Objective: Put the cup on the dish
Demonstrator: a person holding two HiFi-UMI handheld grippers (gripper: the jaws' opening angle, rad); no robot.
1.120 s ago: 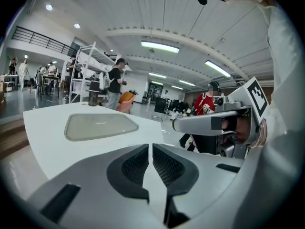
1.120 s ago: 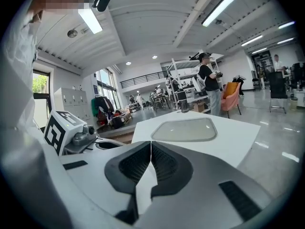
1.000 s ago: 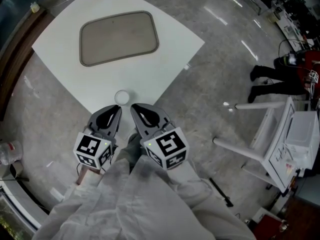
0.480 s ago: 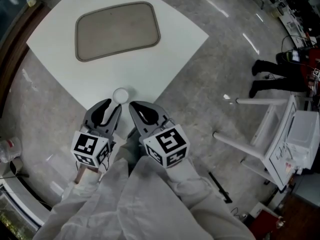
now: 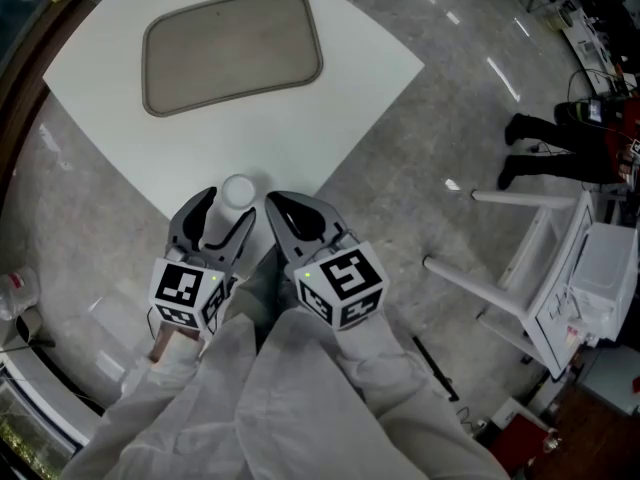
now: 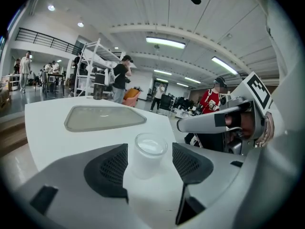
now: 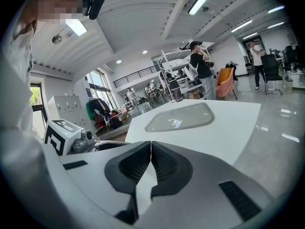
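Observation:
A small translucent white cup (image 5: 238,190) stands upright near the close corner of the white table (image 5: 330,98). The dish, a grey rounded tray (image 5: 232,48), lies farther back on the table with nothing on it. My left gripper (image 5: 226,213) is at the cup and its jaws are opening. In the left gripper view the cup (image 6: 148,152) stands between the two pads with a gap on each side. My right gripper (image 5: 287,211) hovers just right of the cup, shut with nothing in it (image 7: 151,149). The tray (image 7: 181,117) lies ahead of it.
A dark cup (image 6: 97,90) stands at the table's far end. A white rack (image 5: 545,268) lies on the floor to the right, with a person's dark legs (image 5: 545,158) beyond it. A bottle (image 5: 14,293) lies on the floor at left. People stand in the background.
The left gripper's jaws have spread apart, and the cup now stands between them instead of ahead of them. The right gripper stays shut. The view has shifted slightly towards the table.

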